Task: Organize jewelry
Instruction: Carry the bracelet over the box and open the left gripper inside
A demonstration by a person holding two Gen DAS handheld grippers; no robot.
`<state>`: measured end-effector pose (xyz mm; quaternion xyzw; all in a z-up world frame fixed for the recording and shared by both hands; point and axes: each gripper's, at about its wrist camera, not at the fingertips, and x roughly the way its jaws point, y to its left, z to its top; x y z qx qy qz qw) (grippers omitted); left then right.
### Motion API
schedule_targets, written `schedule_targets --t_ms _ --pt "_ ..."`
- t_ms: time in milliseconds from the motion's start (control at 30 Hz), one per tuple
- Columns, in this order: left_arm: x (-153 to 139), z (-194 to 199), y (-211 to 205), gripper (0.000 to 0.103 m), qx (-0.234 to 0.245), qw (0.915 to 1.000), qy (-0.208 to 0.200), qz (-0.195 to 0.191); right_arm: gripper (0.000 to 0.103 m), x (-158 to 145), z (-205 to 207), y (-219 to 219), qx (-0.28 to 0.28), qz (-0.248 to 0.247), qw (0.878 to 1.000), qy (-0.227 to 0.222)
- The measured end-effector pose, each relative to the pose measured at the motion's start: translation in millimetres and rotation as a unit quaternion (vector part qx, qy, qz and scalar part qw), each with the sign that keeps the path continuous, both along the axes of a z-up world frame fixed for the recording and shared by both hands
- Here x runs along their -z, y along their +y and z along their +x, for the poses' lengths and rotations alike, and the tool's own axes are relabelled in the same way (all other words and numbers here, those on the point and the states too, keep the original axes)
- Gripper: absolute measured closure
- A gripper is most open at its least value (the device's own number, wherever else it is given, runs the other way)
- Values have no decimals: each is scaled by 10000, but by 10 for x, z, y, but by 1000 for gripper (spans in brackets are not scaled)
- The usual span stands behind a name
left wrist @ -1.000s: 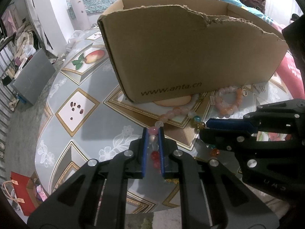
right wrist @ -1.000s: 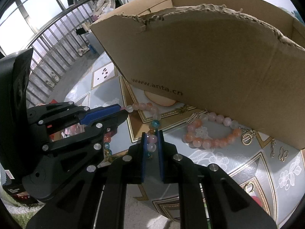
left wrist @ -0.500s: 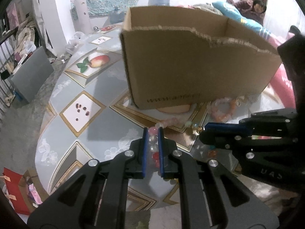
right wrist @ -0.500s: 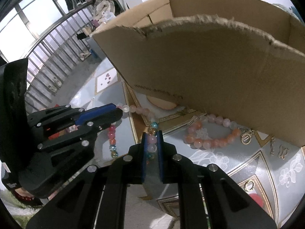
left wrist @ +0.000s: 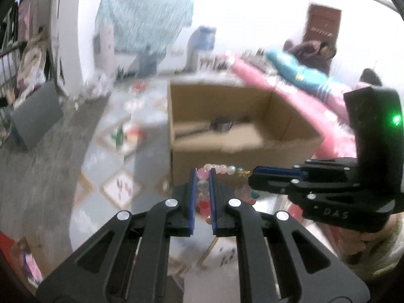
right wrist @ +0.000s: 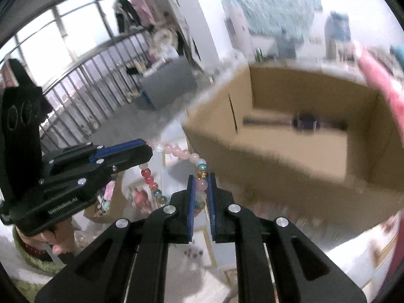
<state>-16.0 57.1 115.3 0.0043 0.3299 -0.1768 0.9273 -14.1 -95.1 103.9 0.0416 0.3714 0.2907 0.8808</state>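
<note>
Bracelet (left wrist: 219,169) strung btwn both grippers | left gripper (left wrist: 202,176) clamped on one end | right gripper (right wrist: 201,180) clamped on other | box (right wrist: 290,161) just behind

Bright window (right wrist: 75,32) behind metal railing (right wrist: 101,83); grey floor (left wrist: 45,156), white walls.

Both tools were matte black plastic. The left gripper (left wrist: 201,176) had two forked fingers, each bearing round silver screw heads and lined inside with blue pads (left wrist: 193,197). The right gripper (right wrist: 201,180) matched it. Behind its jaws rose a black housing with a green light (left wrist: 396,120). White lettering marked each body. A fuzzy green sleeve (right wrist: 27,265) showed beneath.
</note>
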Motion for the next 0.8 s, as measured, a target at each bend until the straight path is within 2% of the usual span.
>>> schedule_targets --t_ms 133,233,300,433,533,700,800 --pt "-418 102 -118 95 184 9978 -630 57 93 -458 69 -40 -50 -55 9973 -727" --pt "-592 347 -241 95 306 9950 -945 117 93 -659 287 -117 -4 -28 9962 -869" --pt "-595 550 -312 95 342 9950 -933 139 93 -700 469 -147 56 -66 9966 -816" --pt "-425 953 -435 95 388 9969 -614 306 93 -561 987 -165 86 -182 9996 -195" --pt "-162 1230 -496 95 445 9976 -196 496 93 -345 1294 -136 2 -265 9988 402" --pt "161 1426 -532 95 507 9939 240 950 93 18 1675 19 -291 -577 9894 1299" --pt "278 1512 -565 94 477 9905 363 1234 93 163 1821 113 -353 -679 9838 1619"
